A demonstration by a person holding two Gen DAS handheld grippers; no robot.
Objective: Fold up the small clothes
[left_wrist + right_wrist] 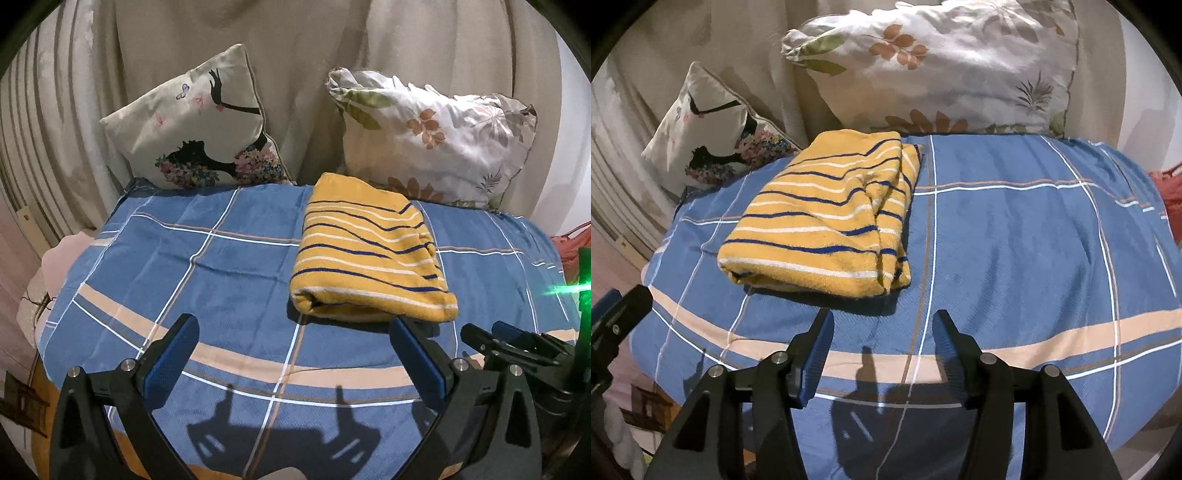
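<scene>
A yellow garment with navy and white stripes (369,254) lies folded into a thick rectangle on the blue checked bedsheet (207,266). It also shows in the right wrist view (827,218), left of centre. My left gripper (293,325) is wide open and empty, just short of the garment's near edge. My right gripper (882,321) is open and empty, close to the garment's near right corner. The right gripper shows at the right edge of the left wrist view (517,339).
Two pillows lean against a beige curtain at the back: one with a tree print (199,125) and one with a leaf print (436,136). The bed's edges fall away left and right. A red cloth (1171,199) lies at the far right.
</scene>
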